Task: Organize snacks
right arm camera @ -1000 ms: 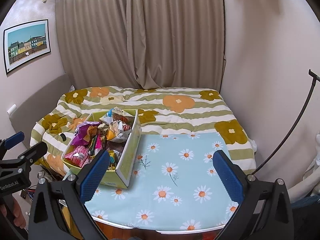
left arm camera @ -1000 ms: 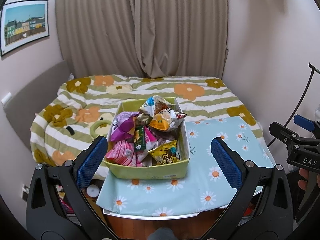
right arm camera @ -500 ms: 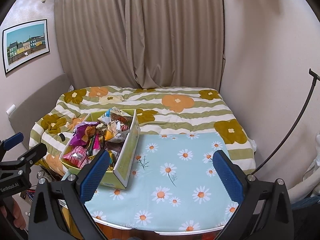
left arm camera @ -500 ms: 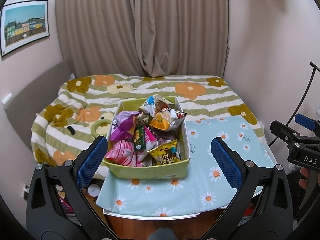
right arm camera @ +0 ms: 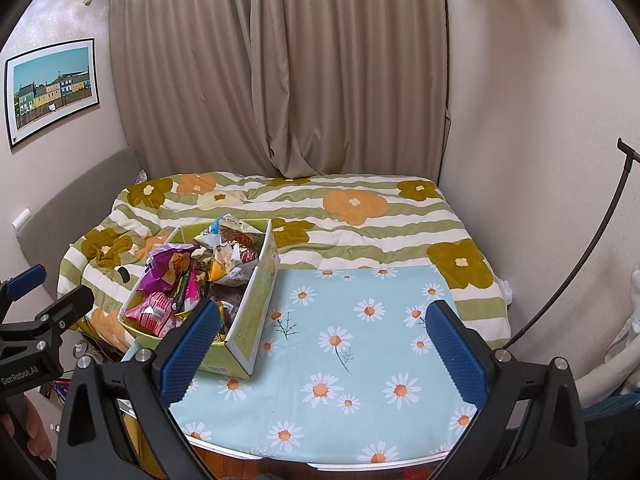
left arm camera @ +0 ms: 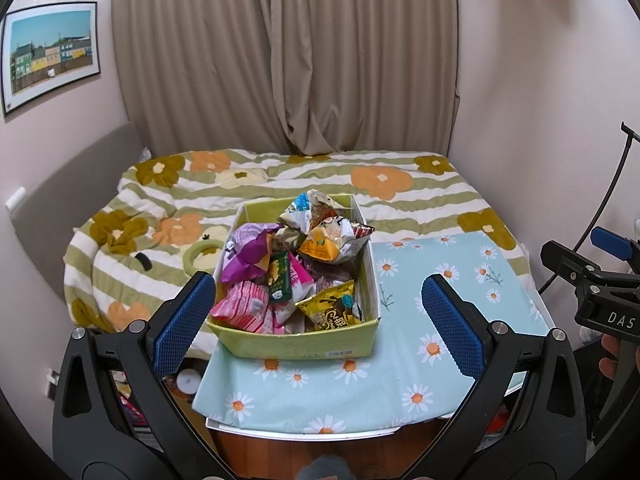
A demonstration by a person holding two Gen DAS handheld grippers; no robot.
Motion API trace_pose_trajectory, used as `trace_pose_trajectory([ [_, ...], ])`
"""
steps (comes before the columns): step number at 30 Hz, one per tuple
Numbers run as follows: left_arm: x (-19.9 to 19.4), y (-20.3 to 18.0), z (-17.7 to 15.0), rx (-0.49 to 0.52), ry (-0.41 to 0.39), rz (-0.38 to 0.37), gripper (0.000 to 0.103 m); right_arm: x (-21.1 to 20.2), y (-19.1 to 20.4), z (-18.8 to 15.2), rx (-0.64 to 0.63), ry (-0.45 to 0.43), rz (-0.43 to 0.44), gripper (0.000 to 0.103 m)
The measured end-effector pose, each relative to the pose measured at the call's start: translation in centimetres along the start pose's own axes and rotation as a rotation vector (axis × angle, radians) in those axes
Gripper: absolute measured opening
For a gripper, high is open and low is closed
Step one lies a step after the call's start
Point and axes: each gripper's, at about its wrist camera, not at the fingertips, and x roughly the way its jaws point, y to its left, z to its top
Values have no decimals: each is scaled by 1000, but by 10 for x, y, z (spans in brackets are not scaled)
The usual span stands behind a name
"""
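A yellow-green cardboard box [left arm camera: 304, 346] stands on the left part of a small table with a light blue daisy cloth [left arm camera: 404, 364]. It is heaped with snack packets: a purple bag [left arm camera: 250, 254], a pink packet [left arm camera: 244, 308], a yellow packet [left arm camera: 334, 312], crumpled bags on top [left arm camera: 328, 232]. My left gripper [left arm camera: 320, 324] is open and empty, held in front of the box. My right gripper [right arm camera: 326, 352] is open and empty over the cloth [right arm camera: 360, 344], with the box [right arm camera: 252, 316] to its left.
A bed with a green-striped flowered quilt [left arm camera: 280, 184] lies behind the table, with beige curtains [left arm camera: 288, 60] beyond. Walls close in on both sides. A black lamp stem [right arm camera: 580, 256] curves up at the right. Small items lie on the floor [left arm camera: 188, 380] left of the table.
Both grippers have shifted only slightly; the view of the box and table is almost the same. Nothing was taken hold of or let go.
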Motion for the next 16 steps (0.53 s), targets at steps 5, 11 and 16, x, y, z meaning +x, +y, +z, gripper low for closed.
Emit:
trace_pose_trajectory([
  [5,-1,3,2,-17,0,0,102,1,-3,0,0,0,-1,102],
  [11,1,9,1,-39,-1,2,102,1,-2,0,1,0,-1,102],
  [16,1,8,-1,-26,-16,14,102,1,-4,0,1,1,-1,102],
])
